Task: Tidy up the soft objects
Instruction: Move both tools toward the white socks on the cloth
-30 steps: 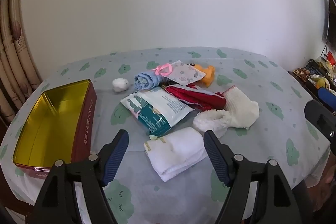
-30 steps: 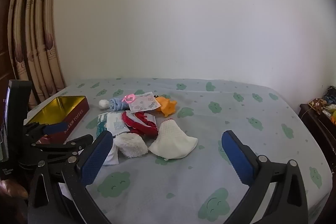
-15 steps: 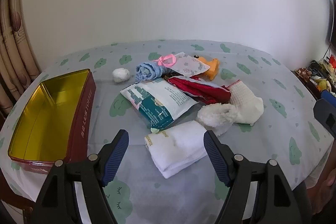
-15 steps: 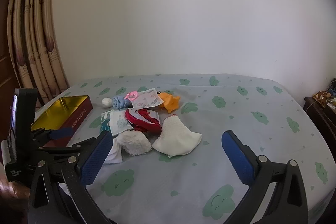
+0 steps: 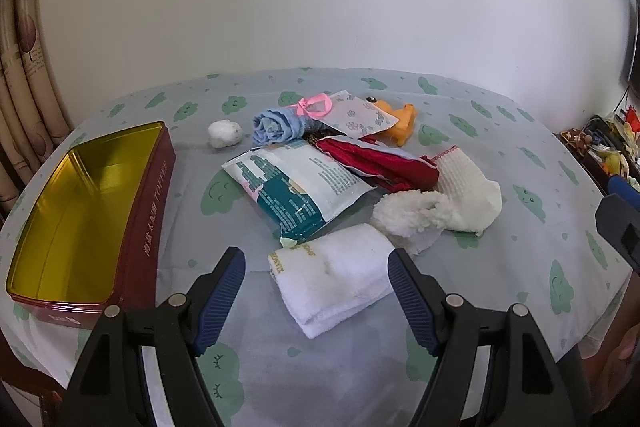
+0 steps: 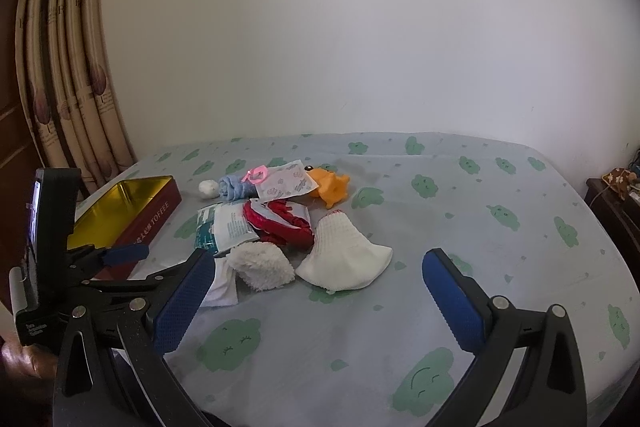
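The left gripper (image 5: 316,269) hovers with its jaws spread wide, empty, just above the near end of a folded white towel (image 5: 334,281); the towel lies flat on the table (image 6: 460,227), its long axis running from the near right up toward the far left, the labelled edge pointing at a teal-and-white wipes packet (image 5: 294,187); the packet's long axis runs from the far left to the near right, one corner touching the towel; beyond it lie a red cloth (image 5: 376,163), a rolled blue cloth (image 5: 276,127) with a pink ribbon (image 5: 314,105), a printed sachet (image 5: 358,115), an orange plush toy (image 5: 400,123) and a cotton ball (image 5: 225,133) apart to the left; a fluffy white sock (image 5: 408,221) and a knitted white sock (image 5: 468,191) touch each other at the right of the pile; an open toffee tin (image 5: 148,203) stands well left, its long axis pointing away; the right gripper (image 6: 316,291) is released wide too, holding nothing, near the knitted sock
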Motion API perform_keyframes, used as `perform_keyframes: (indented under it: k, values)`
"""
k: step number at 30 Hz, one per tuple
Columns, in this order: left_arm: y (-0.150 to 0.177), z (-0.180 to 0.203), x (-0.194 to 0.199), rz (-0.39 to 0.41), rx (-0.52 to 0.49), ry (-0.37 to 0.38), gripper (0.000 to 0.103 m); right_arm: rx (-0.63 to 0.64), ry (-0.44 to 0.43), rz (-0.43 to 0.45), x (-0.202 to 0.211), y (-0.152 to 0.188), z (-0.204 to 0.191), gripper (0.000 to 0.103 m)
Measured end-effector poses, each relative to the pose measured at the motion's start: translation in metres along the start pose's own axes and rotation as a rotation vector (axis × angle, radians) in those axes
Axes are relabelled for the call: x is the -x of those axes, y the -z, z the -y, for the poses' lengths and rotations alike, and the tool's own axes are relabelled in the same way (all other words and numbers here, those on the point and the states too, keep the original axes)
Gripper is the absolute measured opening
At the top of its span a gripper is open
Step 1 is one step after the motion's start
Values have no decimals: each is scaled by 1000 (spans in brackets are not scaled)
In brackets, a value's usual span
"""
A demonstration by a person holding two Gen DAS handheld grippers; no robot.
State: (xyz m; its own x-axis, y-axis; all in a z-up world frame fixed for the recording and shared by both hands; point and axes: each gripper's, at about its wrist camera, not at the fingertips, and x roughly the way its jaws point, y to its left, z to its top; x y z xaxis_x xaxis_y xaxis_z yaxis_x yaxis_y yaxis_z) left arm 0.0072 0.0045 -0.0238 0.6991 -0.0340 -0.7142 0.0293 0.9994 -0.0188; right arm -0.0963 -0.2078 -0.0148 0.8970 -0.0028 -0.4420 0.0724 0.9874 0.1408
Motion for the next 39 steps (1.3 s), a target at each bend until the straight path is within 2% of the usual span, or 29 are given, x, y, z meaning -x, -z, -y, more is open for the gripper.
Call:
perform_keyframes:
  k: [39]
  values:
    - [-2,-10,-16,-57,60,31,76,-30,-22,-43,-9,6,3,103]
